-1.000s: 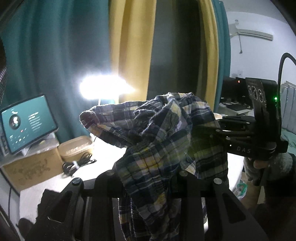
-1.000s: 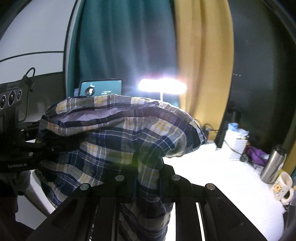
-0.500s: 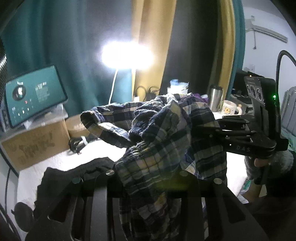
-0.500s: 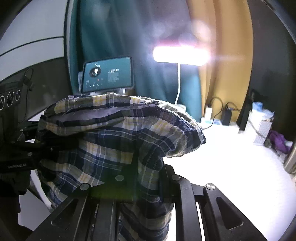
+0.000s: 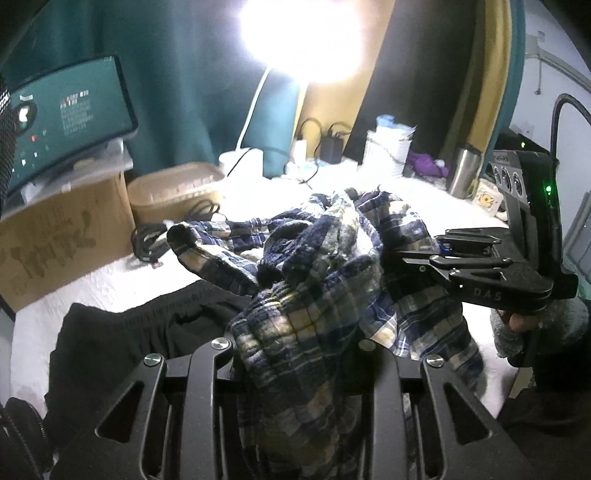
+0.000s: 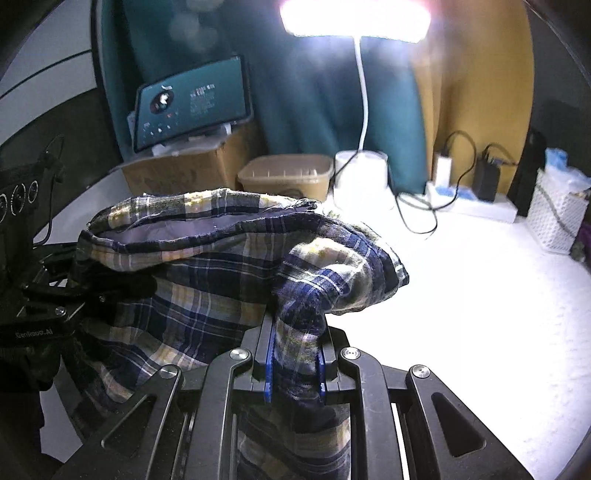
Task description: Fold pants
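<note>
The plaid pants (image 5: 317,280), blue, yellow and white, hang bunched in the air between both grippers above the white table. My left gripper (image 5: 295,354) is shut on one bunch of the cloth. My right gripper (image 6: 295,354) is shut on another bunch; its blue pads (image 6: 269,363) show beside the fabric. In the left wrist view the right gripper (image 5: 391,258) reaches in from the right into the cloth. In the right wrist view the pants (image 6: 207,266) sag open at the top, and the left gripper (image 6: 110,284) shows at the left edge.
A black garment (image 5: 122,332) lies on the white table (image 6: 480,332) below the pants. At the back stand a cardboard box (image 5: 62,236) with a tablet (image 5: 62,122), a tan tub (image 6: 286,175), a lamp (image 6: 354,14), chargers, a white basket (image 6: 557,214) and a steel flask (image 5: 463,171).
Both grippers have tilted down with the pants in them. The table, the black garment and the items at the back have come into view; the lamp has moved up in both views.
</note>
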{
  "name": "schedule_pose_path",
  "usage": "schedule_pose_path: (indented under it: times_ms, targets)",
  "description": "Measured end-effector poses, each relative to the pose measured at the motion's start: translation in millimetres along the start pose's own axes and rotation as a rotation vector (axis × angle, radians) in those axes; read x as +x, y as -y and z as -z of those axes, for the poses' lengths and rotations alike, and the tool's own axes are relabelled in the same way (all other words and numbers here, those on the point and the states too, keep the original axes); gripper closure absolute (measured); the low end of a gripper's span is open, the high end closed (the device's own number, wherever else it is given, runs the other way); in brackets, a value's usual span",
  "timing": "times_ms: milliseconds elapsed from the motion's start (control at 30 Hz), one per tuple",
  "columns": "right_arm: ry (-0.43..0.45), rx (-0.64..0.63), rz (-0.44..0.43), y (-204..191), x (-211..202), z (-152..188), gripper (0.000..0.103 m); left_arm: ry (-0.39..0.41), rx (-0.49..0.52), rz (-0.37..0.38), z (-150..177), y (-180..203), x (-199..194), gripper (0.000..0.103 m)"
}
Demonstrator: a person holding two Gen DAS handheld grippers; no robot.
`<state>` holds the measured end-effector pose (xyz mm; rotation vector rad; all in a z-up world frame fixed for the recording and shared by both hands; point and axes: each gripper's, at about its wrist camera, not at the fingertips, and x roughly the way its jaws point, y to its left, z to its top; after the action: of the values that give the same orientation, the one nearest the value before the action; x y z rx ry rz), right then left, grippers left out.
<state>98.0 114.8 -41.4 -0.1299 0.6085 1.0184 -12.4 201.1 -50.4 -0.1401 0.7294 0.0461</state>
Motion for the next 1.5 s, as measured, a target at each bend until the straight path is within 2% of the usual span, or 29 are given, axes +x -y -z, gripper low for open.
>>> schedule_pose_path:
  times_ms: [333,533,600,700,900,1033,1133,1233,1367,1500]
  targets:
    - [-0.096,0.070,-0.007,27.1,46.4,7.4,0.086,-0.094,-0.059,-0.025,8.0,-25.1,36.6,0.069]
    - [-0.121,0.134,0.021,52.5,53.9,12.8,0.071,-0.132,-0.092,-0.034,12.2,-37.5,48.7,0.066]
    - [-0.121,0.149,0.047,63.1,53.8,13.8,0.058,-0.141,-0.102,-0.036,13.8,-40.9,52.0,0.064]
    - [-0.122,0.172,0.081,79.1,52.1,15.5,0.046,-0.148,-0.127,-0.030,14.8,-46.2,54.3,0.058]
    - [-0.109,0.186,0.135,89.9,44.4,9.6,0.046,-0.153,-0.149,-0.028,4.4,-48.9,49.2,0.055]
    - [-0.057,0.177,0.132,91.8,36.3,-6.8,0.046,-0.102,-0.132,0.004,-9.9,-45.8,23.4,0.055]
    - [-0.090,0.178,0.128,97.3,51.5,-10.8,0.046,-0.068,-0.119,0.001,-17.5,-46.8,13.2,0.050]
    - [-0.130,0.182,0.136,99.6,67.9,-4.1,0.046,-0.099,-0.116,-0.047,-18.9,-54.3,27.8,0.048]
    - [-0.115,0.160,0.162,98.7,69.8,-1.7,0.046,-0.151,-0.130,-0.100,-14.8,-68.9,56.2,0.045]
    - [-0.112,0.161,0.174,97.6,68.2,-0.4,0.046,-0.158,-0.122,-0.112,-14.6,-74.1,60.2,0.042]
